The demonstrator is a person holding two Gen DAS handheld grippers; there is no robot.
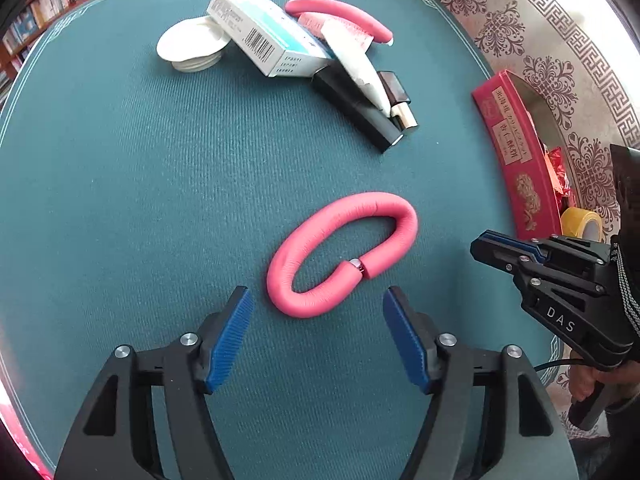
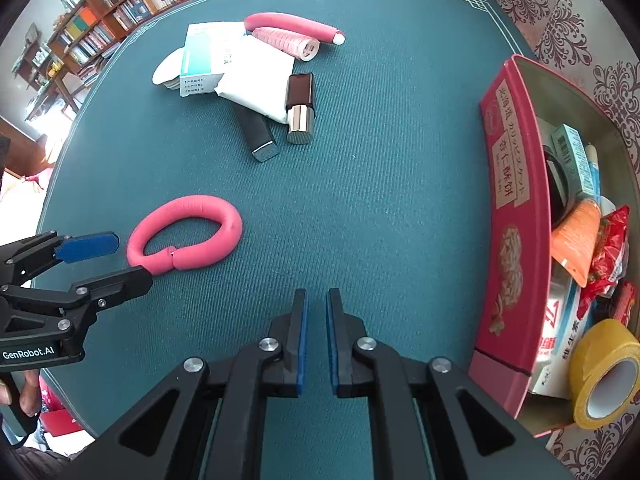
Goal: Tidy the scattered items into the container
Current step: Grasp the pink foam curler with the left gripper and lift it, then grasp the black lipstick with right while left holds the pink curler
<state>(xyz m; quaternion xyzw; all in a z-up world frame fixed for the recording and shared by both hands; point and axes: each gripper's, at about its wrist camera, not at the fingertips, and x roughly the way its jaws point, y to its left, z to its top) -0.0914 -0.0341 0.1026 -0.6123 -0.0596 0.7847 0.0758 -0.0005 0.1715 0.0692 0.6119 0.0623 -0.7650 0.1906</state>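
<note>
A pink foam loop (image 1: pixel 340 252) lies on the green mat, also in the right wrist view (image 2: pixel 188 236). My left gripper (image 1: pixel 316 300) is open just short of it, jaws either side of its near end; it shows too at the left of the right wrist view (image 2: pixel 116 260). My right gripper (image 2: pixel 316 300) is nearly shut and empty over bare mat; it shows in the left wrist view (image 1: pixel 492 244). The red tin container (image 2: pixel 516 216) stands at the right, holding a yellow tape roll (image 2: pixel 604 372), packets and boxes.
A pile lies at the far side: white box (image 1: pixel 264 32), white disc (image 1: pixel 192 44), pink foam stick (image 1: pixel 340 12), white tube (image 1: pixel 356 64), black stick (image 1: pixel 356 116), lipstick (image 2: pixel 300 108). A bookshelf (image 2: pixel 120 0) stands beyond. Patterned cloth (image 1: pixel 540 20) surrounds the mat.
</note>
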